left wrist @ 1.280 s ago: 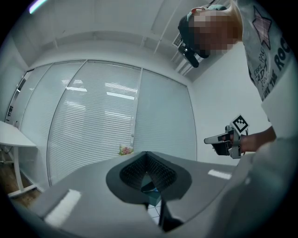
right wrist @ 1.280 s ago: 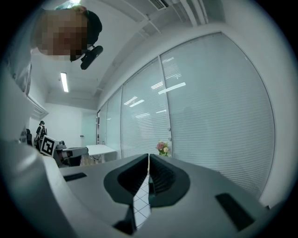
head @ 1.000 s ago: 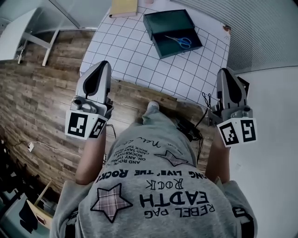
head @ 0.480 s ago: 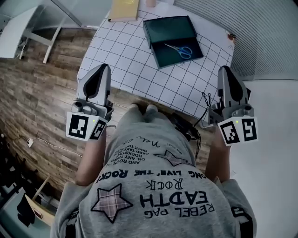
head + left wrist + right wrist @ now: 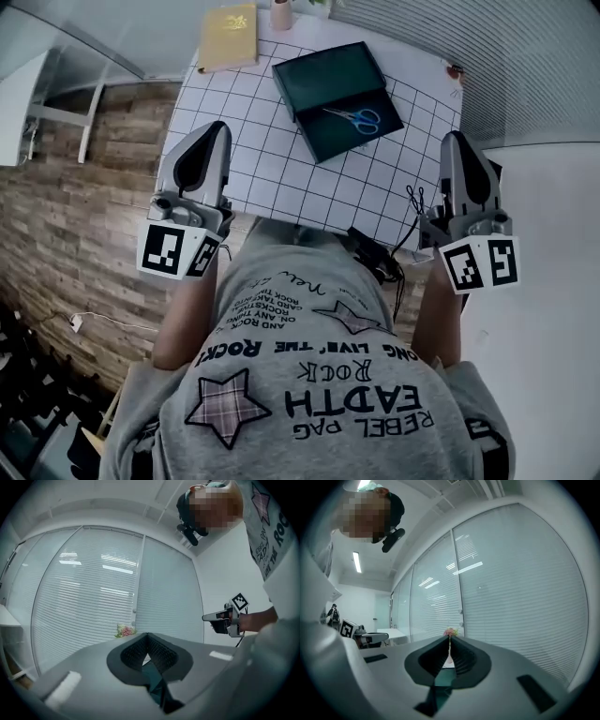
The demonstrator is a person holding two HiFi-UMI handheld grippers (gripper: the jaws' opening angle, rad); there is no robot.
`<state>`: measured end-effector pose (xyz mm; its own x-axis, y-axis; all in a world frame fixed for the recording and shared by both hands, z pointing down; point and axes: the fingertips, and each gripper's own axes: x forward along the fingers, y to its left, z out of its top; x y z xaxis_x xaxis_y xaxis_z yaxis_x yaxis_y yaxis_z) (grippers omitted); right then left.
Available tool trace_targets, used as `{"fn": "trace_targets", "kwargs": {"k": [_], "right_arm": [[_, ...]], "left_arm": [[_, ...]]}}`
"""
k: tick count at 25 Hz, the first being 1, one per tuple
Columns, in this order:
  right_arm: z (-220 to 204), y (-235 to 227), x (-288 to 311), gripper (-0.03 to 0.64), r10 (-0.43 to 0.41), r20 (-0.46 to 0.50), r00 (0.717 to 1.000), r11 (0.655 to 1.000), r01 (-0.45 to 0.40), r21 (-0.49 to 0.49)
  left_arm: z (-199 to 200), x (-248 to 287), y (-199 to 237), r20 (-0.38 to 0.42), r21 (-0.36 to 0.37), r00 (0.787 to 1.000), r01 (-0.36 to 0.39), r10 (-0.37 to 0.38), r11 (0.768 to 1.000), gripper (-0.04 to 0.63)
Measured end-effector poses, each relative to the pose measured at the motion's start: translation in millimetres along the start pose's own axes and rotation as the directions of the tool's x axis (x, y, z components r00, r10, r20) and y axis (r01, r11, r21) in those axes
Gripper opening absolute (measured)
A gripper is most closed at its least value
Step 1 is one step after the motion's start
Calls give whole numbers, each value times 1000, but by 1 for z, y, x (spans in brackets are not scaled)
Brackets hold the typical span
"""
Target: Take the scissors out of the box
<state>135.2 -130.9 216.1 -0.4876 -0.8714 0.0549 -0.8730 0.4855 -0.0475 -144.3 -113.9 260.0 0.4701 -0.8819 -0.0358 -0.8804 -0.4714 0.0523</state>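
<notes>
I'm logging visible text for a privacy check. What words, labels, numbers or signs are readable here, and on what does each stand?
"REBEL PAG": grey shirt, upside down in the head view.
"ROCK": same shirt.
"ONG LIVE' THE ROCK": same shirt, its start hidden in a fold.
"EARTH": same shirt, large; third letter unsure.
Smaller shirt lines: too small to read.
Yellow book: cover print too small.
Square markers: patterns only, no letters.

Rough wood-plank floor; matt white table top; scissors: metal blades, plastic handles.
</notes>
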Motion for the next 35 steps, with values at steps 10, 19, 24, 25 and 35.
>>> {"fn": "trace_targets", "kwargs": {"k": [10, 19, 24, 25, 35], "right_arm": [[-6, 7, 40, 17, -132, -33, 991, 991, 132, -1], [-17, 12, 50, 17, -165, -78, 983, 986, 164, -15], [-22, 7, 60, 17, -143, -95, 985, 990, 143, -13], [-24, 5, 62, 17, -136, -100, 986, 991, 136, -12], [-37, -18, 84, 17, -59, -153, 987, 998, 56, -27]], "left_arm": [[-10, 53, 49, -23, -35, 989, 142, -143, 989, -3], [-10, 78, 52, -7, -46, 977, 214, -215, 976, -3], [-14, 84, 48, -20, -54, 976, 215, -217, 975, -3], [-15, 85, 47, -22, -55, 977, 212, -214, 976, -3], [-22, 97, 47, -36, -56, 989, 139, -141, 989, -3]]}}
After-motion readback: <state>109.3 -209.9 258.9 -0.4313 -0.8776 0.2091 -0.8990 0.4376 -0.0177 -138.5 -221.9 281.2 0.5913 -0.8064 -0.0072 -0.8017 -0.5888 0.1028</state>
